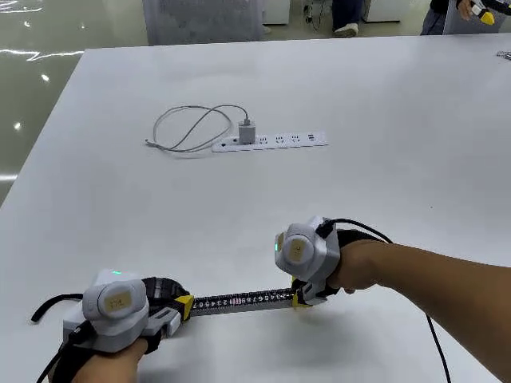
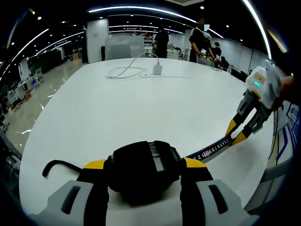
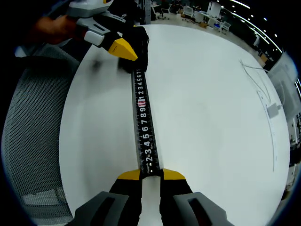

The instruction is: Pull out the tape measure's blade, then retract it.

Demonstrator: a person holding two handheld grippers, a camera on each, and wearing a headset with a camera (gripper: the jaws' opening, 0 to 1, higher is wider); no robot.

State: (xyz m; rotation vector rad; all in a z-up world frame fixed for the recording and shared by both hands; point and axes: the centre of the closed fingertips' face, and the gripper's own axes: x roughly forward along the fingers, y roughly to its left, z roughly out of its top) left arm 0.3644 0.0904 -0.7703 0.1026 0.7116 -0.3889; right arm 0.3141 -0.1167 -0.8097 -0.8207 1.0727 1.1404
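A power strip (image 1: 271, 140) and cable (image 1: 192, 128) lie far off on the tabletop (image 1: 383, 104). Fingers of the left gripper (image 2: 145, 164) clamp the tape measure (image 2: 141, 181); those of the right gripper (image 3: 150, 175) pinch its extended blade (image 3: 143, 117).

Rig: left gripper (image 1: 180, 302) has a pale grey rounded housing with a tan square patch (image 1: 118, 302) on its top face and a green light (image 1: 117, 273) at the edge. Jaws black, tips yellow. A black strap (image 1: 49, 305) trails from its rear. The right gripper (image 1: 300, 300) has the same housing, patch and light. A thin black cable (image 1: 361, 226) loops off its rear. Jaw bases are grey with dark slots in both gripper views.
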